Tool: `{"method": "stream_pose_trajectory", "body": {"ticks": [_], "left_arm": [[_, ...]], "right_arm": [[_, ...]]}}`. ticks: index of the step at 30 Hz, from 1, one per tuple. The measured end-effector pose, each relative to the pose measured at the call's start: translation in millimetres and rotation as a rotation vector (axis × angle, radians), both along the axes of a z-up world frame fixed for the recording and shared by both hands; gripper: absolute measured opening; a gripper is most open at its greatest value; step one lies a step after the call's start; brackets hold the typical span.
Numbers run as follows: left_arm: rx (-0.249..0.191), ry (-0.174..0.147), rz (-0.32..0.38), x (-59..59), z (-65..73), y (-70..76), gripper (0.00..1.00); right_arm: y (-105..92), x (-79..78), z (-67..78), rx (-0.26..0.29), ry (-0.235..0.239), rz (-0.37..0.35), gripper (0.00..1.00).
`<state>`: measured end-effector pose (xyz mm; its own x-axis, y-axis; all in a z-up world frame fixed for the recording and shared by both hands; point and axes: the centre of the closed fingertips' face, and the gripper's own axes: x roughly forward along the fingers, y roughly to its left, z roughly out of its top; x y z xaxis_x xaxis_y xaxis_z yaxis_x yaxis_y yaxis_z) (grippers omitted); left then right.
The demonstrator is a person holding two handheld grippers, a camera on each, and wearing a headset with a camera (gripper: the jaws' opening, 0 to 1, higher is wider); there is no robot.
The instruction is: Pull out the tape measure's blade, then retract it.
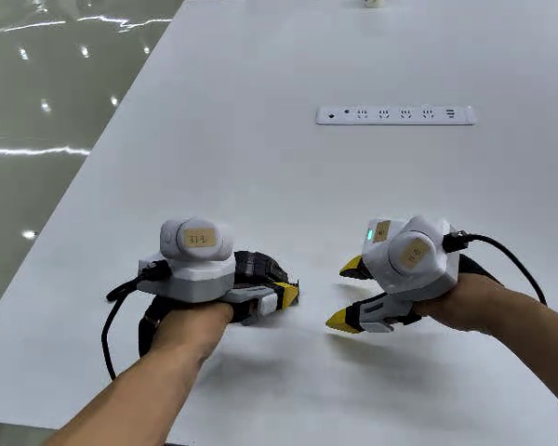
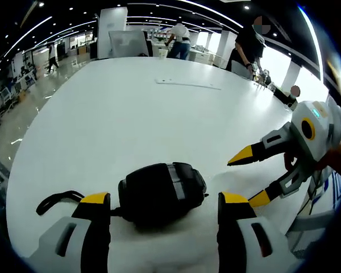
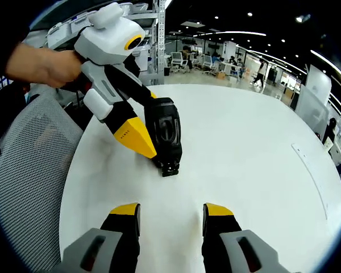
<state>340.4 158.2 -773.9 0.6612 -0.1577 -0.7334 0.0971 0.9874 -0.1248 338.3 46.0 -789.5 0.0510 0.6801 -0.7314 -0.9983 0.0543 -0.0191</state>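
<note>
A black tape measure (image 1: pixel 256 268) (image 2: pixel 159 193) (image 3: pixel 165 133) lies on the white table (image 1: pixel 260 139), its blade not pulled out. My left gripper (image 1: pixel 284 279) (image 2: pixel 165 198) stands open with one jaw on each side of the case; in the left gripper view a narrow gap shows on both sides. A black wrist strap (image 2: pixel 54 200) trails from the case past the left jaw. My right gripper (image 1: pixel 346 295) (image 3: pixel 170 213) (image 2: pixel 244 181) is open and holds nothing. It points at the tape measure from the right, a short way off.
A white power strip (image 1: pixel 395 114) (image 2: pixel 187 84) (image 3: pixel 310 170) lies farther back on the table. A grey mesh chair (image 3: pixel 28 170) stands off the table's left edge. Cables run from both grippers. People stand beyond the far end of the table (image 2: pixel 182 34).
</note>
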Motion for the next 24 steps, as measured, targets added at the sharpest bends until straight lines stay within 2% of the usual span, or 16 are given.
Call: {"method": "stream_pose_trajectory", "body": {"ticks": [24], "left_arm": [[0.000,-0.011,-0.107,-19.7,3.8,-4.6,0.75]], "right_arm": [[-43.8,-3.1,8.1,0.028,0.012,-0.122,0.49]]}}
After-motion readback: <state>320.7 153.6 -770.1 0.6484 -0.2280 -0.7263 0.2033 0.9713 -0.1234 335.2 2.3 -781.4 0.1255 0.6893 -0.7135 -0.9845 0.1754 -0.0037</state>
